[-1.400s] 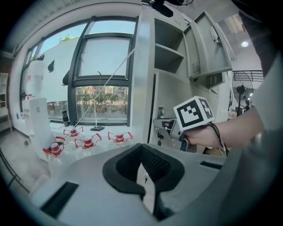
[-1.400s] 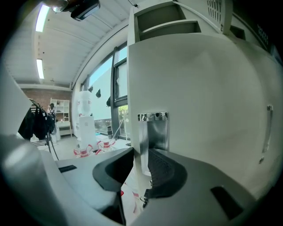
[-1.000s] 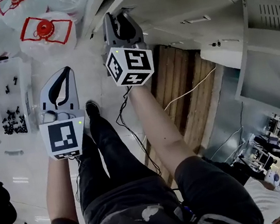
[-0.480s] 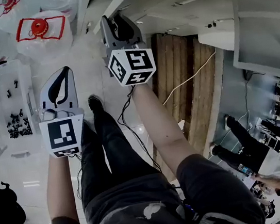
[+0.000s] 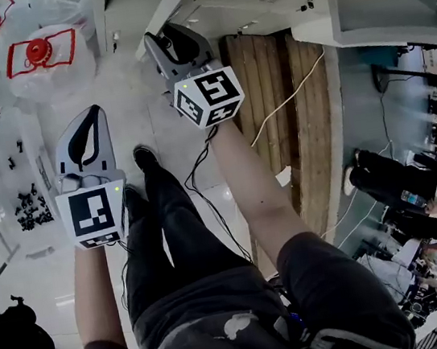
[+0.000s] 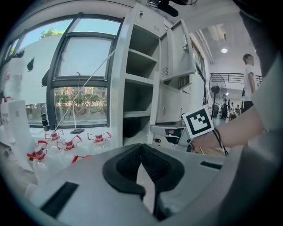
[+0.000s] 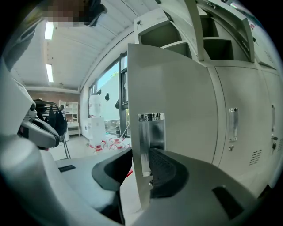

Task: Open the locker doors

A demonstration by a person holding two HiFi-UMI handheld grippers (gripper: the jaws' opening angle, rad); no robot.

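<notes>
My right gripper (image 5: pixel 170 32) (image 7: pixel 140 155) straddles the free edge of a pale grey locker door (image 7: pixel 177 101) (image 5: pixel 177 5) that stands swung out. Its jaws sit one on each side of the edge, just below the shiny metal handle plate (image 7: pixel 151 132), and the right pad presses on the plate's lower end. My left gripper (image 5: pixel 98 111) (image 6: pixel 141 148) hangs lower left over the floor, shut and empty, pointing at the open locker compartments (image 6: pixel 139 88). An upper door (image 6: pixel 181 53) stands open too. Closed locker doors (image 7: pixel 239 123) lie to the right of the held one.
Clear water jugs with red handles (image 5: pixel 42 54) and a clear bin of small black parts (image 5: pixel 16 183) stand on the floor at left. A wooden pallet (image 5: pixel 273 104) with a white cable (image 5: pixel 292 97) lies by the lockers. People (image 5: pixel 416 189) are at the right.
The head view has swung, so the lockers slid up and right in the picture. The right gripper stays on the door edge and has tilted a little left. The left gripper has hardly moved.
</notes>
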